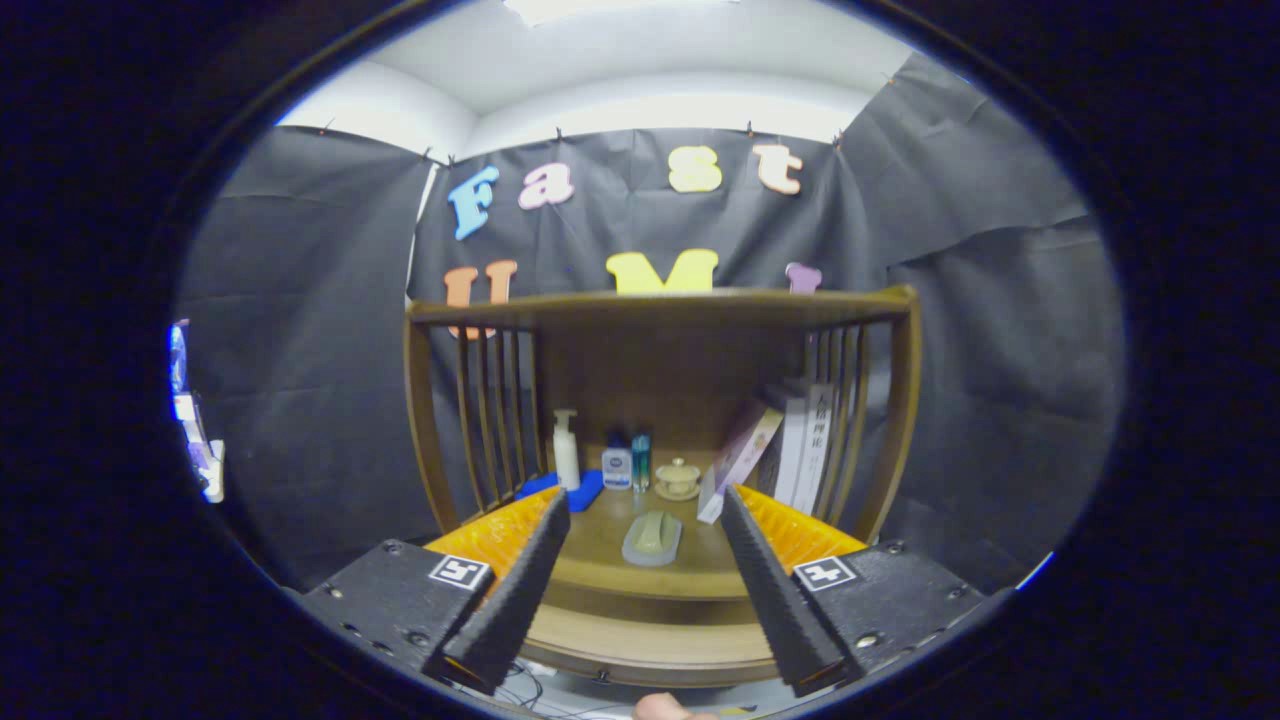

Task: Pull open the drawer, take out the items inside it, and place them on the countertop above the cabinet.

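Observation:
My gripper is open, its two fingers spread wide with nothing between them. Just ahead of the fingers lies a pale grey-green oblong item flat on the wooden countertop of the cabinet. The countertop's rounded front edge passes under the fingers. The drawer itself is hidden below that edge.
A wooden shelf frame with slatted sides encloses the countertop. At the back stand a white pump bottle, two small bottles, a lidded cup, a blue cloth and leaning books. A fingertip shows below.

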Available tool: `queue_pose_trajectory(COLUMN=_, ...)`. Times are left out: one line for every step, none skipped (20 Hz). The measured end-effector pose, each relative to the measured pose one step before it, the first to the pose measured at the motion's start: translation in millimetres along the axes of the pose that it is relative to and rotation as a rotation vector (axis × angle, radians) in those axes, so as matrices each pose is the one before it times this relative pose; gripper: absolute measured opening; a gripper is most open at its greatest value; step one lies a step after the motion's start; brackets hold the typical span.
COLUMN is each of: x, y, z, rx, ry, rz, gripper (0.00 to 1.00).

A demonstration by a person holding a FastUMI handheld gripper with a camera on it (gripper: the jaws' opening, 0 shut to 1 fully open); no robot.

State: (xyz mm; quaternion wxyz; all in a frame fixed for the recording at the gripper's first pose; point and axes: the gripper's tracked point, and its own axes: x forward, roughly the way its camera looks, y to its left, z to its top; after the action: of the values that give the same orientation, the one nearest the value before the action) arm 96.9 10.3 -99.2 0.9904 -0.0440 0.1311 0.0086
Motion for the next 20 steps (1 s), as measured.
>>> queue_pose_trajectory(x=-13.39, y=-2.46, z=8.68, rx=-0.01012, ry=-0.02692, rz=-0.00627, gripper=0.99)
queue_pose_trajectory(x=-11.73, y=-2.40, z=5.10, rx=-0.00819, ry=-0.02180, rz=-0.00310, gripper=1.00)
queue_pose_trajectory(x=-7.84, y=0.53, z=5.53, rx=-0.00526, ry=-0.02006, rz=0.00750, gripper=1.00)
queue_pose_trajectory(x=-8.83, y=-0.75, z=3.98, rx=-0.00118, ry=-0.01721, rz=-0.00190, gripper=1.00)
queue_pose_trajectory(x=-6.62, y=-2.28, z=6.14, rx=-0.00067, ry=-0.02357, rz=-0.00254, gripper=1.00)
queue_pose_trajectory(x=-6.45, y=-4.81, z=4.23, rx=0.00007, ry=-0.01351, rz=-0.00994, gripper=1.00)
queue_pose_trajectory(x=-6.44, y=-2.90, z=5.43, rx=0.00322, ry=-0.01609, rz=-0.00214, gripper=1.00)
queue_pose_trajectory(x=-9.77, y=-1.82, z=4.82, rx=0.00268, ry=-0.01300, rz=-0.00163, gripper=1.00)
queue_pose_trajectory(x=-9.35, y=-2.21, z=6.49, rx=-0.00110, ry=-0.01769, rz=-0.00063, gripper=1.00)
queue_pose_trajectory(x=-7.56, y=-1.07, z=4.78, rx=-0.00640, ry=-0.01367, rz=0.00003, gripper=1.00)
queue_pose_trajectory(x=-8.38, y=-3.55, z=5.47, rx=-0.00672, ry=-0.01453, rz=-0.00685, gripper=1.00)
queue_pose_trajectory(x=-2.73, y=-3.35, z=5.61, rx=-0.00657, ry=-0.01681, rz=-0.00396, gripper=1.00)
queue_pose_trajectory(x=-2.91, y=-3.74, z=4.05, rx=-0.00323, ry=-0.01380, rz=-0.01197, gripper=1.00)
queue_pose_trajectory(x=-3.12, y=-4.18, z=2.90, rx=0.00027, ry=-0.00986, rz=-0.01059, gripper=1.00)
queue_pose_trajectory(x=-4.31, y=-3.06, z=2.66, rx=0.00320, ry=-0.00544, rz=-0.00641, gripper=1.00)
queue_pose_trajectory(x=-5.13, y=-0.17, z=2.59, rx=0.00367, ry=-0.00746, rz=0.00367, gripper=1.00)
queue_pose_trajectory(x=-3.57, y=0.53, z=1.89, rx=0.00158, ry=-0.00205, rz=0.00093, gripper=1.00)
queue_pose_trajectory(x=-4.16, y=-2.53, z=0.33, rx=0.00132, ry=-0.00861, rz=-0.00221, gripper=1.00)
queue_pose_trajectory(x=-4.76, y=-0.27, z=3.68, rx=-0.00179, ry=-0.00998, rz=-0.00039, gripper=1.00)
queue_pose_trajectory(x=-3.07, y=-1.11, z=1.24, rx=-0.00297, ry=-0.00764, rz=-0.00096, gripper=1.00)
